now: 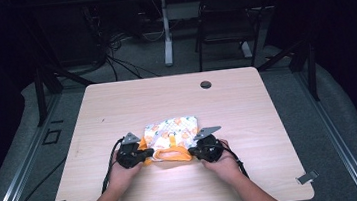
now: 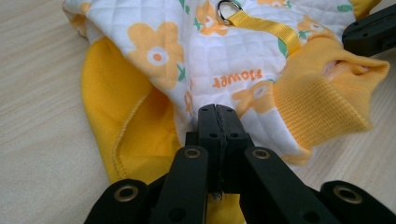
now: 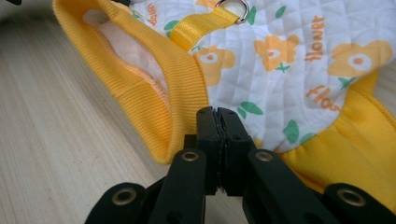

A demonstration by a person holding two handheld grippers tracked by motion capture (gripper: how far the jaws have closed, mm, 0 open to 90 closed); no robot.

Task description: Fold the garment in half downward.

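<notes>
The left tongs (image 2: 218, 112) pinch the near edge of the flowered garment (image 2: 233, 51); the right tongs (image 3: 217, 114) pinch its yellow collar (image 3: 154, 93); both rest low on the surface (image 1: 176, 191).

Two black hand-held grippers, left gripper (image 1: 144, 154) and right gripper (image 1: 193, 151), each topped by a grey three-cornered plate, black cable trailing, jaws of black links with brass-ringed rivets, bare forearms, no sleeves

Quilted cloth garment (image 2: 224, 60), ribbed collar (image 3: 154, 98), matt wood table (image 1: 116, 102)
</notes>
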